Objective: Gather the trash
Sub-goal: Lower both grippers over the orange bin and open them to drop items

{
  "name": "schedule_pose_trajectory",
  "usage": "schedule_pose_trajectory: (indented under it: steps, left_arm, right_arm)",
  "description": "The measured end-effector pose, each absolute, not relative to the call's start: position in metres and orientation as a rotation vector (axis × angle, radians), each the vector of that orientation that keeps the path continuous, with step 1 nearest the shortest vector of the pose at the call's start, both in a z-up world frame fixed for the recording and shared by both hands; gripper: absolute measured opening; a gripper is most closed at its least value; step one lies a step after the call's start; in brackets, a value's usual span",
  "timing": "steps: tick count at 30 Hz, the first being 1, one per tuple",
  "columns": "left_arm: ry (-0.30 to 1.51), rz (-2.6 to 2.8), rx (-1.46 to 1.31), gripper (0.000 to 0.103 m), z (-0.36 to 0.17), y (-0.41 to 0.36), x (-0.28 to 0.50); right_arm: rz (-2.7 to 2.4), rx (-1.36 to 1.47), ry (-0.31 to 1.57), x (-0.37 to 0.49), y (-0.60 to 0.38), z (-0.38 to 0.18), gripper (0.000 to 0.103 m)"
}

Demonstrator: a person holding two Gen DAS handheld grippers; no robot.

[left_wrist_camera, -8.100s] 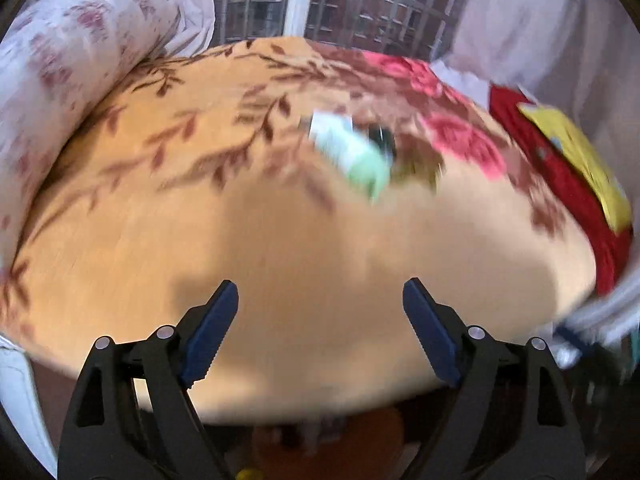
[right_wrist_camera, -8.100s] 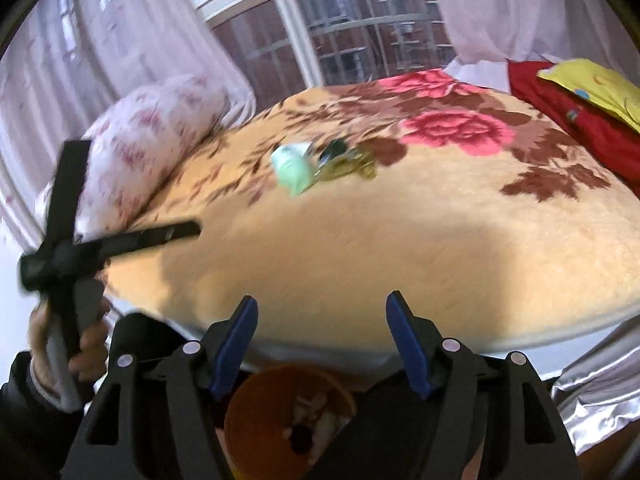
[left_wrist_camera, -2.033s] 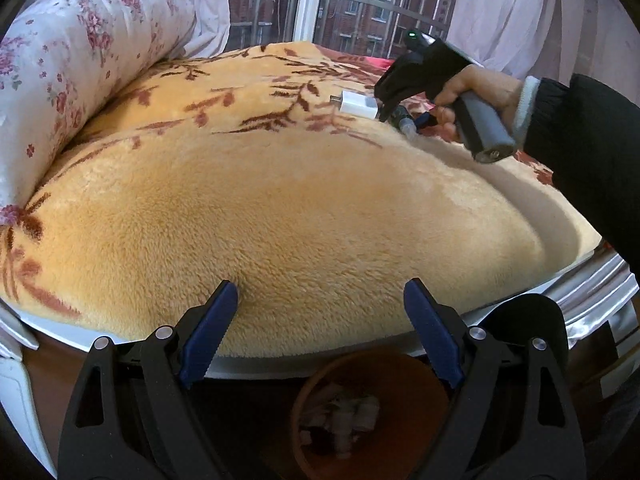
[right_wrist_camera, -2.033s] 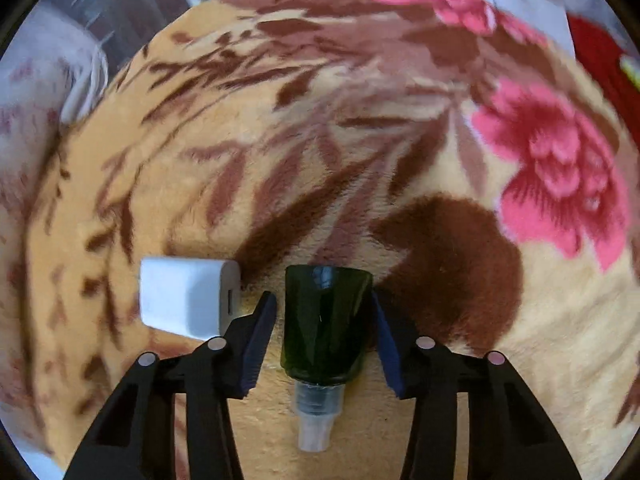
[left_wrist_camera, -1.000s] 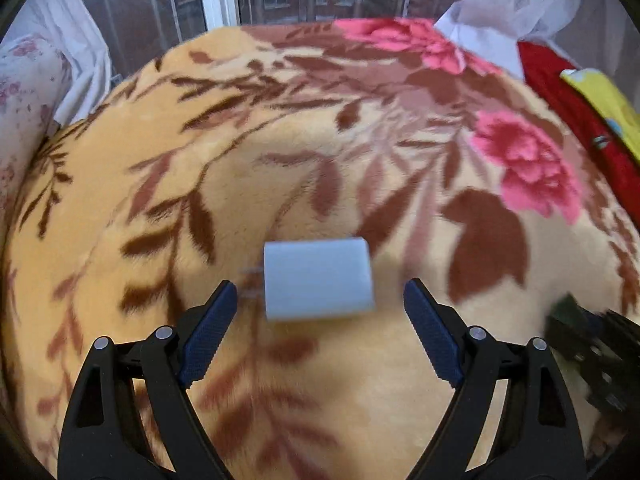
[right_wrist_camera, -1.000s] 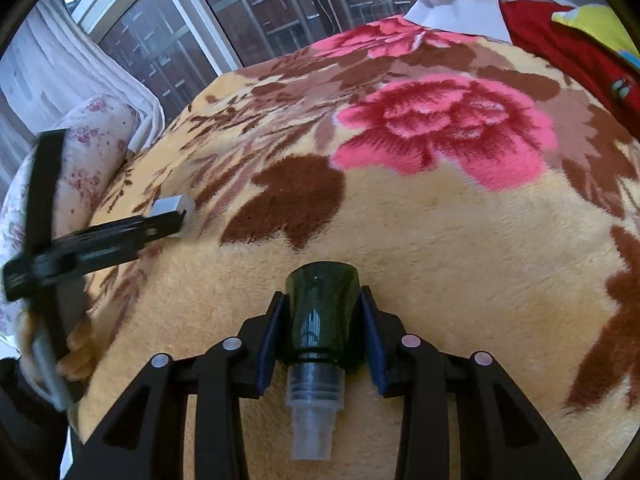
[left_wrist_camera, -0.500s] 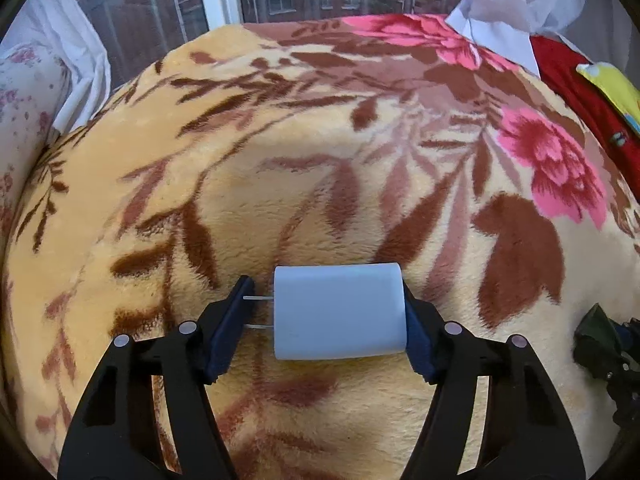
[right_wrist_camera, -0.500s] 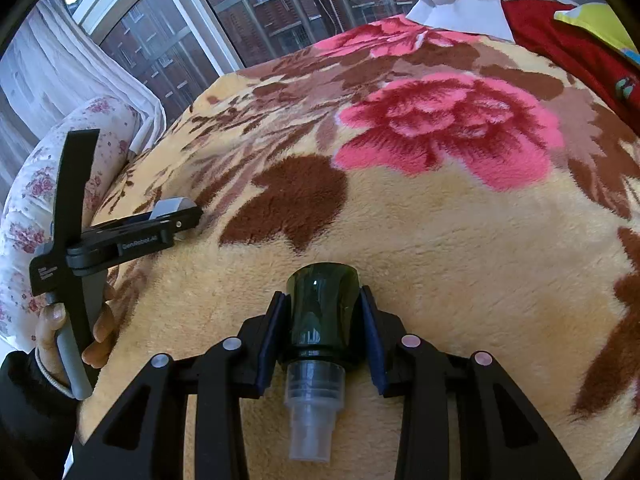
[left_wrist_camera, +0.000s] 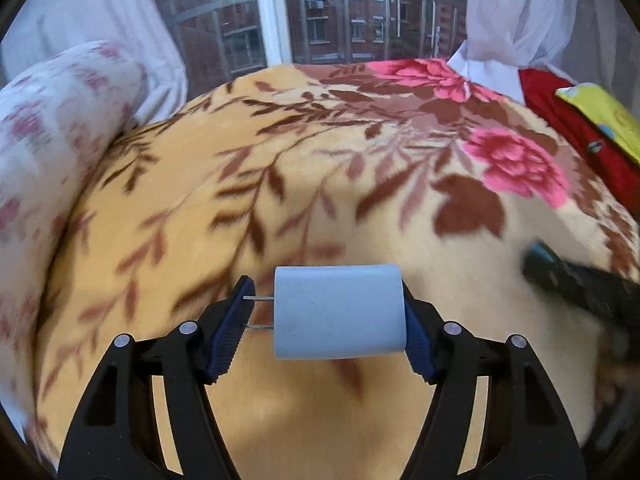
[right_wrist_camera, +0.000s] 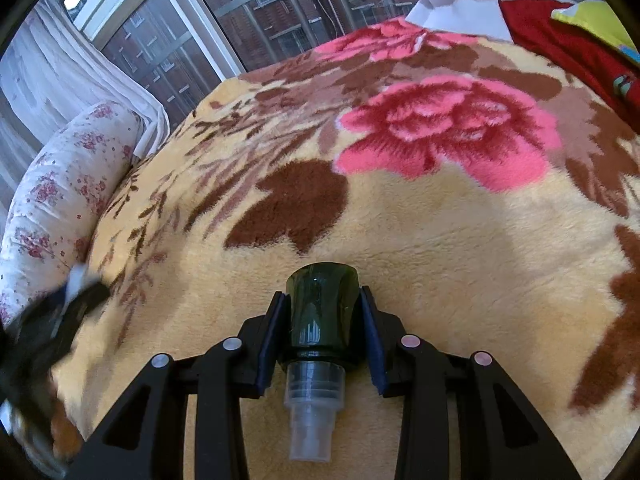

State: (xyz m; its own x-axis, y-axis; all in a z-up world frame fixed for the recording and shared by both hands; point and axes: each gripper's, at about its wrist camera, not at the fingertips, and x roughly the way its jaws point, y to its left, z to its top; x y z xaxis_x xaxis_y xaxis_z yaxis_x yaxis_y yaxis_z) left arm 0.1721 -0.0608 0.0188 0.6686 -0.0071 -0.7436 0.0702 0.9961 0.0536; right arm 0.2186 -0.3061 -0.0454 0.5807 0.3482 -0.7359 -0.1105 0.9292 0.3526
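Note:
My left gripper (left_wrist_camera: 326,312) is shut on a white plug-in charger (left_wrist_camera: 338,312), whose two metal prongs point left, and holds it above the flowered blanket (left_wrist_camera: 280,184). My right gripper (right_wrist_camera: 322,320) is shut on a dark green spray bottle (right_wrist_camera: 323,316) with its clear nozzle pointing back toward the camera. The right gripper shows blurred at the right edge of the left wrist view (left_wrist_camera: 576,280). The left gripper with the charger shows blurred at the left edge of the right wrist view (right_wrist_camera: 76,292).
The bed is covered by the orange blanket with brown leaves and pink roses (right_wrist_camera: 448,136). A floral pillow (right_wrist_camera: 60,184) lies at its left side. A red and yellow cloth (left_wrist_camera: 580,120) lies at the right. A window (left_wrist_camera: 320,20) with white curtains stands behind.
My left gripper has closed on the charger and lifted it off the blanket, pulling back. My right gripper keeps its hold on the green bottle and has moved little.

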Motion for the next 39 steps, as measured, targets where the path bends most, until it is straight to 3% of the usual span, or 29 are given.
schedule_pose_trajectory:
  steps: [8, 13, 22, 27, 39]
  left_arm:
    - [0.782, -0.053, 0.069, 0.066, 0.036, -0.047, 0.038]
    - [0.793, -0.066, 0.018, 0.066, 0.022, -0.031, -0.019]
    - [0.925, -0.103, 0.061, 0.066, -0.053, -0.037, -0.057]
    - [1.038, -0.129, 0.070, 0.066, -0.092, -0.047, -0.052]
    - [1.182, -0.097, 0.066, 0.066, -0.128, -0.044, -0.033]
  right_arm:
    - [0.437, 0.153, 0.796, 0.099, -0.258, 0.017, 0.036]
    - [0.521, 0.063, 0.748, -0.001, -0.232, 0.027, 0.036]
    - [0.538, -0.010, 0.913, -0.078, -0.214, -0.044, 0.037]
    - [0.519, 0.047, 1.013, -0.077, -0.212, -0.084, 0.037]
    - [0.457, 0.096, 1.143, -0.061, -0.214, -0.121, 0.037]
